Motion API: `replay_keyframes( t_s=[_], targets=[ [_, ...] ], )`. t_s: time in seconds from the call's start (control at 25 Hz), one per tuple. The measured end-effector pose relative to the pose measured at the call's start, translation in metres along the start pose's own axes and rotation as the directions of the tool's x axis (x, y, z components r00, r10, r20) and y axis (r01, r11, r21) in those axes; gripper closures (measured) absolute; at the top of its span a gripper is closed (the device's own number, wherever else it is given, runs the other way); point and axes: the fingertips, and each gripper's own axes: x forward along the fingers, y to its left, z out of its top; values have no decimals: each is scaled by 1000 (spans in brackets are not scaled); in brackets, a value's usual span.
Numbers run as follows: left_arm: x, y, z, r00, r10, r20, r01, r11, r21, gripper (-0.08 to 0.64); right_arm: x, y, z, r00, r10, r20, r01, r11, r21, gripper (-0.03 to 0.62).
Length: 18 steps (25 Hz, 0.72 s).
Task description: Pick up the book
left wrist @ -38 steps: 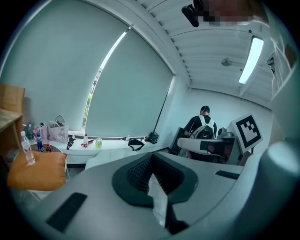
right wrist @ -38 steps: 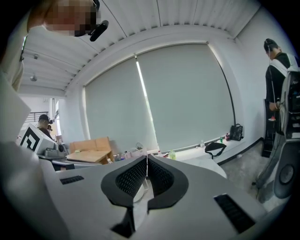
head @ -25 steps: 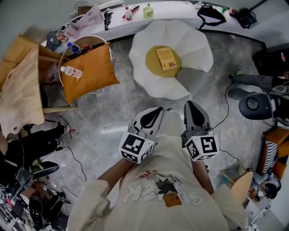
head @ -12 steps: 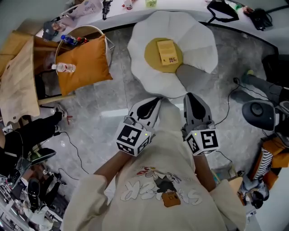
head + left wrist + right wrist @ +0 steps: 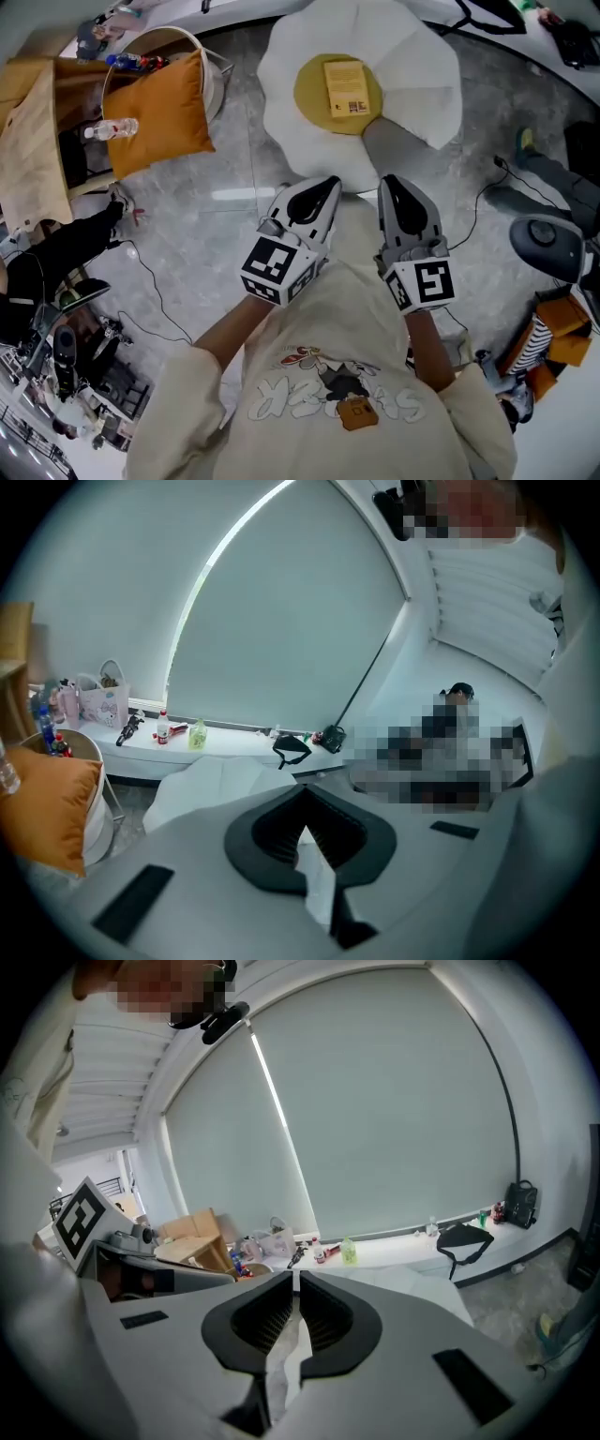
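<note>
One yellow rectangular book (image 5: 345, 87) on one white egg-shaped floor cushion (image 5: 417, 94); left of the cushion, one orange fabric pillow (image 5: 155, 117) and apparently one clear plastic bottle (image 5: 111, 128).

Both arms reach forward side by side — left gripper (image 5: 316, 200) and right gripper (image 5: 401, 198) (jaws together, empty).

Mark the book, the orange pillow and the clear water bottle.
book (image 5: 346, 89): head view, middle of its yellow cover.
orange pillow (image 5: 161, 117): head view, centre of its upper face.
water bottle (image 5: 112, 128): head view, middle of its clear body.
</note>
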Motion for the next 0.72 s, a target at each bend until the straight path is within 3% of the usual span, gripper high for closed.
replay_keyframes(
  t_s=[0.24, 0.48, 0.72],
  targets=[
    [34, 37, -17, 999, 32, -38, -34, 997, -64, 565, 34, -18, -9, 998, 57, 8, -58, 995, 76, 568],
    [69, 99, -45, 996, 38, -82, -48, 991, -123, 565, 97, -35, -38, 998, 30, -61, -29, 999, 15, 566],
    [117, 150, -77, 997, 28, -77, -42, 980, -193, 565, 157, -58, -95, 988, 21, -153, -23, 1000, -7, 566]
  ],
)
